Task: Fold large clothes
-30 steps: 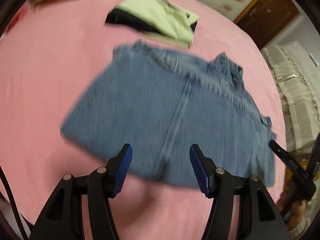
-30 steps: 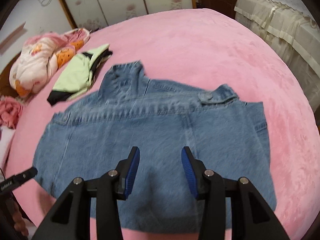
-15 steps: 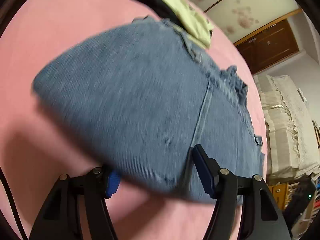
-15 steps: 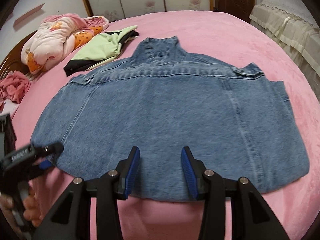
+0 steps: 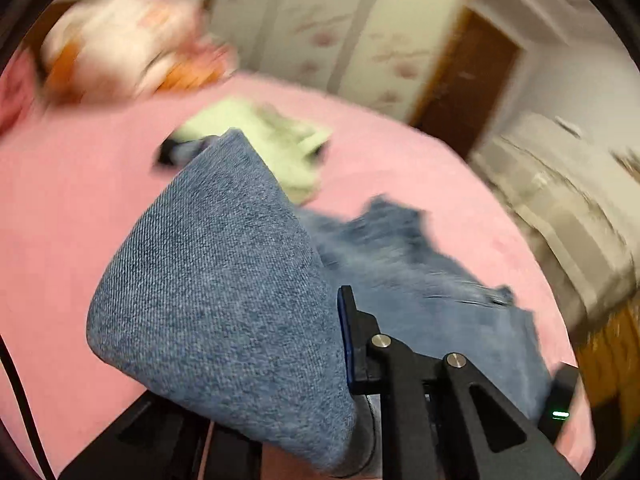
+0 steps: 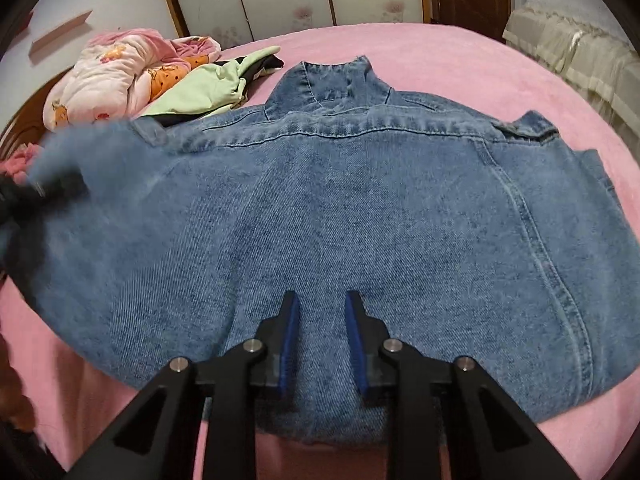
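A blue denim jacket (image 6: 360, 208) lies back-up on the pink bed (image 6: 460, 64), collar at the far side. My right gripper (image 6: 320, 340) is open and empty over the jacket's near hem. My left gripper (image 5: 320, 344) is shut on the jacket's left corner (image 5: 224, 288) and holds that flap raised off the bed; the cloth hides its left finger. In the right wrist view the left gripper (image 6: 48, 188) is a dark blur at the jacket's raised left edge.
A folded green and black garment (image 6: 200, 88) and a pink and orange quilt (image 6: 116, 68) lie at the far left of the bed. A beige covered piece of furniture (image 6: 576, 52) stands to the right. Wardrobe doors and a brown door are behind.
My left gripper has closed on the jacket's left corner and lifted it up off the bed. My right gripper has moved closer over the near hem, still open.
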`<state>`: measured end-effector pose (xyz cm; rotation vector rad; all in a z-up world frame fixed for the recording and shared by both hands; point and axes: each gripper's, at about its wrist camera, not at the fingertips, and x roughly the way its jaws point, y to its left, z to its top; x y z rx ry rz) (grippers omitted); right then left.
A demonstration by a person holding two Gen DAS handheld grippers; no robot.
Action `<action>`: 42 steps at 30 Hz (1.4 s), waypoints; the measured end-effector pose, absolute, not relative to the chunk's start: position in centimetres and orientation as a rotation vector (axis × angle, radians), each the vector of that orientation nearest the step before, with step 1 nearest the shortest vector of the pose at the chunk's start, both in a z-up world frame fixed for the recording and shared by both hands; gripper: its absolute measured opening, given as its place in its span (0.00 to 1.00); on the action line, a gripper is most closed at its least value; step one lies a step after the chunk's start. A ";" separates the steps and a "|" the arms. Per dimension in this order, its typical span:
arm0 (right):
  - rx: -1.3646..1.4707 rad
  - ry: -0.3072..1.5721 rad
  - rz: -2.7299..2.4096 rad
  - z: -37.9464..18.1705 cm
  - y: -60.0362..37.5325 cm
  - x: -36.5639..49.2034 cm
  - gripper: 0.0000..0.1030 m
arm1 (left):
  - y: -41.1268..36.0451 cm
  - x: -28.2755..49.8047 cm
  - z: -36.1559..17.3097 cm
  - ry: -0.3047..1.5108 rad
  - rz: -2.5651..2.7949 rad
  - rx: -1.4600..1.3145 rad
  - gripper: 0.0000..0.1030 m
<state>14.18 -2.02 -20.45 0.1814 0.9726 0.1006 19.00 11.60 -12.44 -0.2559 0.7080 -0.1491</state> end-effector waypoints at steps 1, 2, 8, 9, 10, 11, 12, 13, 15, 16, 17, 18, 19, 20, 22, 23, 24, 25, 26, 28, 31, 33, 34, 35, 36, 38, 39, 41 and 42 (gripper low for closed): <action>0.212 0.980 0.113 -20.5 -2.5 14.2 0.23 | 9.6 19.0 -11.1 0.687 -0.199 -0.200 0.12; 0.251 0.991 0.129 -20.5 -3.0 14.3 0.23 | 7.9 19.1 -10.1 0.674 -0.241 -0.160 0.12; 0.512 1.058 0.204 -19.3 -7.8 13.2 0.23 | -4.3 19.5 -7.5 0.663 -0.518 0.008 0.12; 0.529 1.025 0.171 -18.5 -9.3 12.1 0.23 | -6.4 19.5 -7.7 0.664 -0.567 0.025 0.12; 0.533 0.997 0.146 -17.8 -10.4 11.2 0.23 | -8.0 19.5 -8.0 0.666 -0.601 0.041 0.12; 0.527 0.973 0.108 -17.2 -11.8 10.1 0.23 | -9.8 19.3 -8.5 0.675 -0.634 0.061 0.12; 0.507 0.956 0.044 -16.5 -13.8 8.8 0.23 | -11.8 19.1 -9.5 0.690 -0.671 0.081 0.12; 0.491 0.955 -0.004 -16.3 -15.2 7.8 0.23 | -13.2 18.9 -10.6 0.707 -0.695 0.091 0.13; 0.475 0.972 -0.102 -16.6 -18.1 6.1 0.23 | -16.9 18.7 -14.2 0.791 -0.738 0.147 0.13; 0.480 0.986 -0.157 -17.0 -19.8 5.2 0.23 | -18.1 18.3 -15.7 0.828 -0.746 0.176 0.14; 0.491 1.001 -0.197 -17.5 -21.1 4.4 0.24 | -19.3 18.1 -17.3 0.868 -0.748 0.210 0.14; 0.502 1.015 -0.240 -18.0 -22.4 3.7 0.24 | -20.4 17.7 -19.0 0.890 -0.739 0.255 0.15; 0.518 1.025 -0.285 -18.5 -23.6 2.8 0.24 | -20.8 17.2 -19.8 0.888 -0.734 0.283 0.17; 0.536 1.028 -0.310 -18.8 -24.4 2.3 0.24 | -21.2 16.5 -20.4 0.872 -0.735 0.317 0.23; 0.569 1.025 -0.338 -19.2 -25.3 1.7 0.24 | -21.5 15.9 -20.6 0.856 -0.760 0.339 0.38; 0.578 1.022 -0.343 -19.2 -25.5 1.5 0.24 | -21.8 15.7 -20.5 0.859 -0.777 0.344 0.49; 0.582 1.017 -0.345 -19.3 -25.5 1.6 0.24 | -22.0 15.7 -20.5 0.867 -0.787 0.349 0.54; 0.581 1.017 -0.346 -19.3 -25.4 1.7 0.24 | -22.2 15.7 -20.5 0.874 -0.788 0.352 0.64; 0.579 1.019 -0.347 -19.3 -25.3 1.9 0.23 | -22.2 15.8 -20.3 0.882 -0.772 0.355 0.65; 0.578 1.023 -0.348 -19.4 -25.2 2.4 0.24 | -21.4 16.5 -19.9 0.919 -0.785 0.330 0.66; 0.574 1.037 -0.346 -19.0 -25.2 2.8 0.27 | -20.5 17.2 -19.3 0.979 -0.800 0.280 0.67; 0.561 1.043 -0.353 -18.5 -25.4 3.3 0.30 | -19.2 16.9 -18.7 1.009 -0.811 0.245 0.67; 0.557 1.045 -0.356 -18.1 -25.7 3.4 0.30 | -18.5 16.8 -18.2 1.027 -0.820 0.222 0.67; 0.556 1.044 -0.359 -17.6 -26.1 3.3 0.30 | -18.1 16.8 -17.8 1.041 -0.823 0.207 0.67; 0.559 1.038 -0.365 -16.9 -26.5 3.0 0.30 | -17.3 16.8 -17.3 1.056 -0.824 0.190 0.67; 0.573 1.020 -0.364 -15.3 -27.1 2.9 0.32 | -15.2 16.8 -16.1 1.081 -0.817 0.155 0.67; 0.586 1.003 -0.355 -14.3 -27.3 3.0 0.34 | -14.1 17.2 -15.3 1.086 -0.793 0.133 0.67; 0.613 0.969 -0.325 -12.3 -27.8 3.5 0.39 | -12.5 17.8 -14.2 1.086 -0.738 0.114 0.71; 0.626 0.956 -0.309 -11.6 -27.7 3.7 0.43 | -11.8 18.2 -13.6 1.086 -0.720 0.104 0.73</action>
